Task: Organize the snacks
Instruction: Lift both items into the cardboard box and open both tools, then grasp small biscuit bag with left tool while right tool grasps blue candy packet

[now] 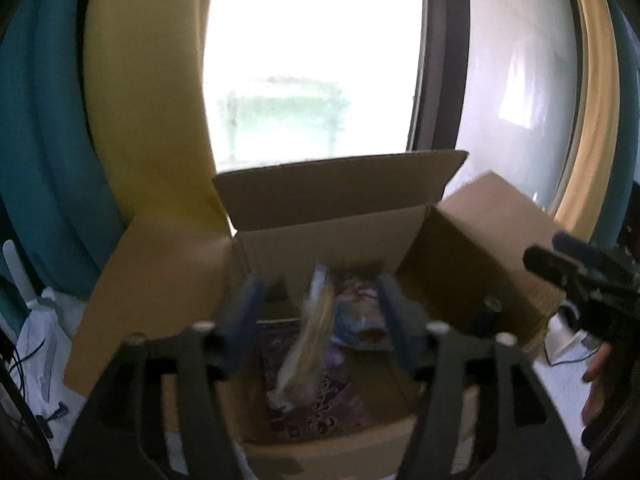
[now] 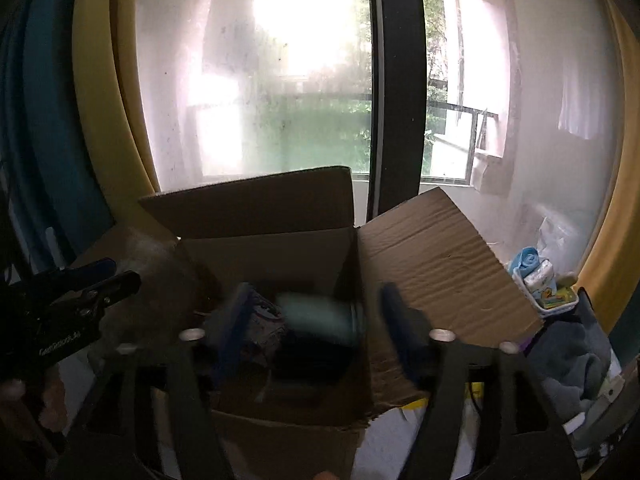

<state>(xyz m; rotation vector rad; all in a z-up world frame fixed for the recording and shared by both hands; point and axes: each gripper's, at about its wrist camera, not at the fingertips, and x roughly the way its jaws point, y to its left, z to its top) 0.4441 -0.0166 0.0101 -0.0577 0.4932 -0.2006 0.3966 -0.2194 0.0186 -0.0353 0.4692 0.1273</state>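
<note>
Window point(image 2: 280, 80) behind, split by 1 dark vertical frame point(image 2: 394, 80). Yellow curtain point(image 1: 140, 100) and teal curtain point(image 1: 48, 140) at left of glass; yellow curtain also at right edge. White basket point(image 2: 556, 304) at right, near floor level, holding small packs, 1 blue roll point(image 2: 526, 260) on top. Grey cloth point(image 2: 576, 364) just below basket. White sheet point(image 1: 44, 336) with thin dark cable point(image 1: 24, 360) at lower left.
</note>
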